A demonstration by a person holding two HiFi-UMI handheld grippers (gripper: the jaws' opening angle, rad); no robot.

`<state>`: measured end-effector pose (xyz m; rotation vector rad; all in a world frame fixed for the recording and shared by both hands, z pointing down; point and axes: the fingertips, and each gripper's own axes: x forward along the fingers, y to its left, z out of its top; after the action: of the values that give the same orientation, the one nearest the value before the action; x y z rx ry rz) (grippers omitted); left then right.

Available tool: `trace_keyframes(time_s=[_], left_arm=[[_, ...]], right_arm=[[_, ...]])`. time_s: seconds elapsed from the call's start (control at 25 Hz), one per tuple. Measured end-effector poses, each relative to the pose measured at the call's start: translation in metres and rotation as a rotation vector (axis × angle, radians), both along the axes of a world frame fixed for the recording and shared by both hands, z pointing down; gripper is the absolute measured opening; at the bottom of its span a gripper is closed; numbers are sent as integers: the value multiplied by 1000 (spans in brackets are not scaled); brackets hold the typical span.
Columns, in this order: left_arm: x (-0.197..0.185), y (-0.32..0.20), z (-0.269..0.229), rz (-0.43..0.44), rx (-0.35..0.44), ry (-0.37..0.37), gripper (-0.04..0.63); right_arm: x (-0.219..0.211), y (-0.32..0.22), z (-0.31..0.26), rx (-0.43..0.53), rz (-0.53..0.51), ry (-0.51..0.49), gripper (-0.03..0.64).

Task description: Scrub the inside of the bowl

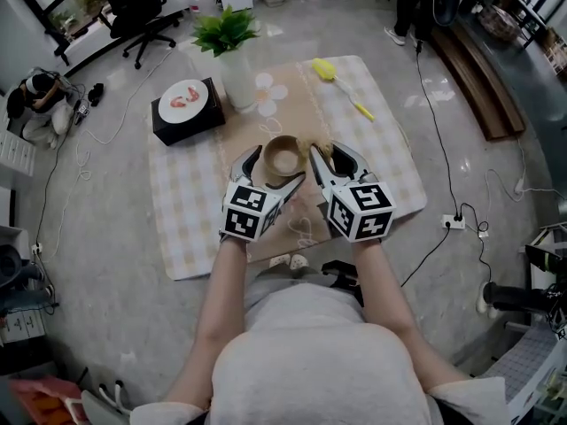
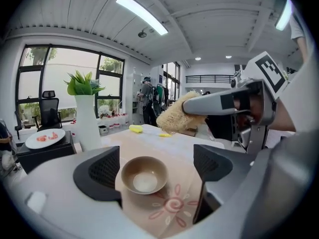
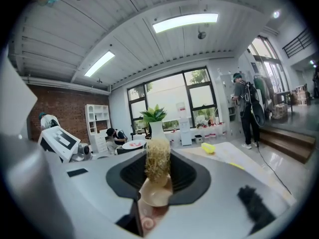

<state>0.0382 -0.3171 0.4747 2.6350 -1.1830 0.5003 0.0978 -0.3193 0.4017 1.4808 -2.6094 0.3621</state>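
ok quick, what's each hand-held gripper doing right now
Left hand-held gripper: open, jaws either side of the bowl, not gripping it.
Right hand-held gripper: closed on the loofah sponge.

A checked cloth is spread on the floor. A white vase holding a green plant stands upright near its far edge. Just left of the vase, a black box carries a white plate with pink food. A yellow brush lies on the cloth's far right part. An office chair stands beyond.
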Motion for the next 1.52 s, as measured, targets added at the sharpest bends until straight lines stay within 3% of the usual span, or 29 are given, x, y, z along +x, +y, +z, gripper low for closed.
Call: trace_keyframes(time_s=[0.24, 0.84, 1.52], left_arm=[[-1, -5, 14, 36, -36, -1, 510], [-7, -26, 77, 79, -156, -101, 506], [1, -37, 102, 103, -180, -128, 472]], right_arm=[[-4, -10, 12, -36, 9, -2, 106], [-9, -36, 37, -106, 11, -6, 106], [-18, -51, 58, -167, -55, 11, 106]])
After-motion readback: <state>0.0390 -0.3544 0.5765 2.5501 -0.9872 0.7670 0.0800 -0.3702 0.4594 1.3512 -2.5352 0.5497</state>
